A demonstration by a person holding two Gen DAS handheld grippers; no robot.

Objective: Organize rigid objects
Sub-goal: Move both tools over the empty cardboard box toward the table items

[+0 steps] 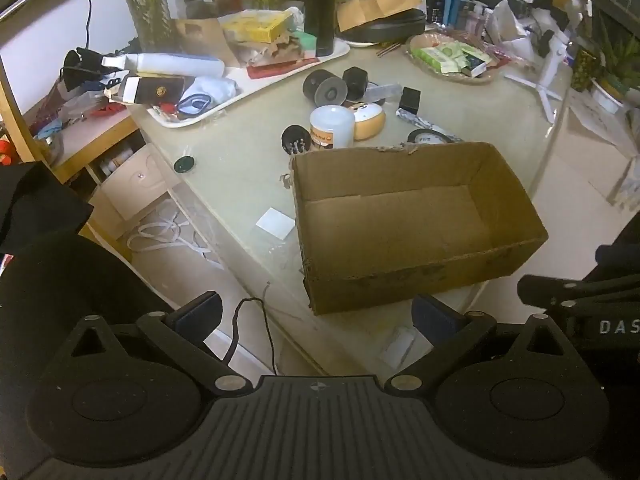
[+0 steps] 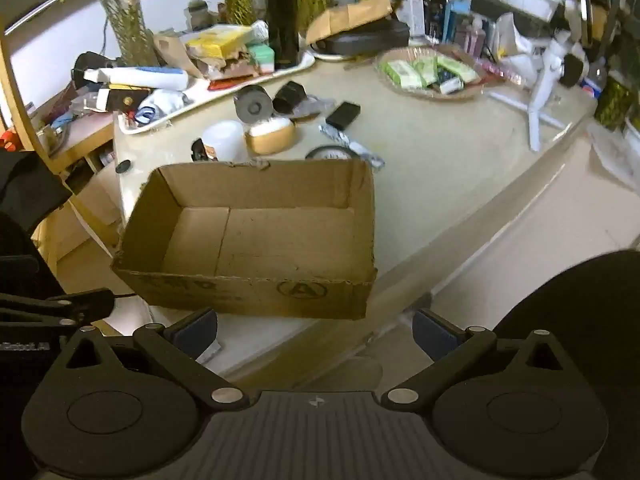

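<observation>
An empty open cardboard box [image 1: 416, 220] [image 2: 256, 240] sits at the near edge of the pale table [image 1: 240, 152] [image 2: 440, 184]. Behind it lie loose items: a white jar [image 1: 331, 126] [image 2: 224, 140], a round yellow-brown case [image 1: 370, 118] [image 2: 270, 134], a grey roll [image 1: 325, 86] [image 2: 253, 104], a black hexagonal piece [image 1: 355, 80] [image 2: 289, 96], a small black box [image 1: 411, 100] [image 2: 343, 114], a tape ring [image 1: 428, 136] [image 2: 330, 154] and a black cylinder [image 1: 295, 140]. My left gripper [image 1: 318, 314] and right gripper [image 2: 316, 326] hover short of the box, both open and empty.
A white tray [image 1: 256, 80] [image 2: 192, 98] piled with clutter lies at the back left, with a tall black flask [image 1: 319, 8] [image 2: 282, 16] on it. A wicker basket [image 1: 452, 58] [image 2: 428, 72] of packets and a white stand [image 1: 548, 76] [image 2: 540, 92] are on the right. A small green lid [image 1: 184, 164] lies left.
</observation>
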